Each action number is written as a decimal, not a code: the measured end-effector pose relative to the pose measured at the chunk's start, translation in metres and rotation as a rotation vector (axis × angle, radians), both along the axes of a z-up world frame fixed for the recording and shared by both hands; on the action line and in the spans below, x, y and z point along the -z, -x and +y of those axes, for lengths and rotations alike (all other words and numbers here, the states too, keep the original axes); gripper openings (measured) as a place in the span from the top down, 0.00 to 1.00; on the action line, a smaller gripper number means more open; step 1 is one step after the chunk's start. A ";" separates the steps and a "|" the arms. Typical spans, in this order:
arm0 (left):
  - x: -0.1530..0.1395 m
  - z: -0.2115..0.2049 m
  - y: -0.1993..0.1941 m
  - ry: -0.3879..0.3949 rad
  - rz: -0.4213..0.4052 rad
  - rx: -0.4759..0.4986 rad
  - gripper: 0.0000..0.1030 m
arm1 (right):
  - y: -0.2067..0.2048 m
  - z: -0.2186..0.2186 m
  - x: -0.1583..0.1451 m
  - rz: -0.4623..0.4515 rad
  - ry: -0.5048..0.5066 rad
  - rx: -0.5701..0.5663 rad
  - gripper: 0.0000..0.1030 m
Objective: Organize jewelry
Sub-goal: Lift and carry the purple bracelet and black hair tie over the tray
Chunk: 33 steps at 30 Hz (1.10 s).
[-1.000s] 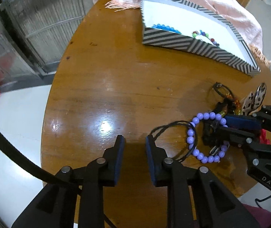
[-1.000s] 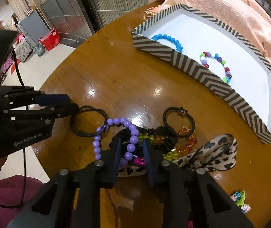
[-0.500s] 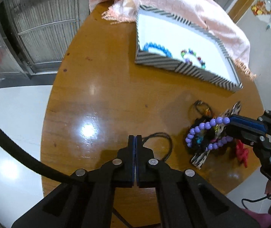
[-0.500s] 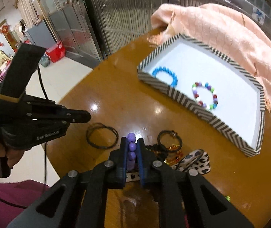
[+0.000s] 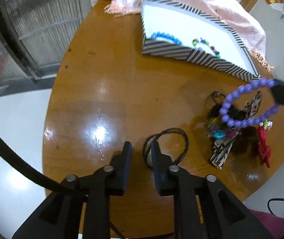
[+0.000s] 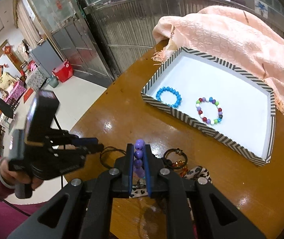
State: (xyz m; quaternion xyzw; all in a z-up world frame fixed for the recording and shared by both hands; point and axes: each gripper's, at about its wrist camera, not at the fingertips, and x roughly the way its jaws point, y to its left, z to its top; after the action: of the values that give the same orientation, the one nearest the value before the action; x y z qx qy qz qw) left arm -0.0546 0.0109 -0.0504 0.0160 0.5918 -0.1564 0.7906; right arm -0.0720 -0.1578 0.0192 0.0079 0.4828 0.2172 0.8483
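Left fingers [image 5: 130, 159] newly parted (bracelet [image 5: 241, 107] higher)

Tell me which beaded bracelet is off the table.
The purple bracelet, pinched in the right hand-held gripper. The blue bracelet and multicoloured bracelet lie in the striped tray.

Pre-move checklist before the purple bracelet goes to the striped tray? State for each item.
1. Right gripper shut on the purple bracelet: ok, beads sit clamped between the pads.
2. Bracelet lifted free of the pile of hair ties: ok, it hangs above them in the left wrist view.
3. Free floor in the striped tray: ok, bare white area beside the blue bracelet and the mixed-colour bracelet.
4. Path across the table to the tray: ok, nothing stands between.
5. Left gripper out of the way: ok, jaws just reopened, empty, low beside the black cord loop.
6. Pink cloth clear of the tray: cannot tell at the far rim.
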 end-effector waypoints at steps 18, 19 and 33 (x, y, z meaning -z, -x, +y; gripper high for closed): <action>0.012 -0.034 0.005 -0.123 -0.072 0.080 0.98 | -0.006 -0.024 -0.022 -0.018 -0.109 0.043 0.90; 0.012 -0.033 0.003 -0.111 -0.063 0.080 0.98 | -0.006 -0.024 -0.022 -0.016 -0.110 0.042 0.90; -0.031 0.010 -0.026 0.198 0.050 -0.031 0.98 | -0.015 -0.033 -0.031 -0.035 -0.100 0.042 0.91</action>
State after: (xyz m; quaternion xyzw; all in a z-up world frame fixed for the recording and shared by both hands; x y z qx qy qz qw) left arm -0.0289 0.0206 -0.0195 -0.0752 0.5931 -0.2020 0.7757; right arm -0.0572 -0.1909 0.0503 0.0568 0.4561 0.2232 0.8596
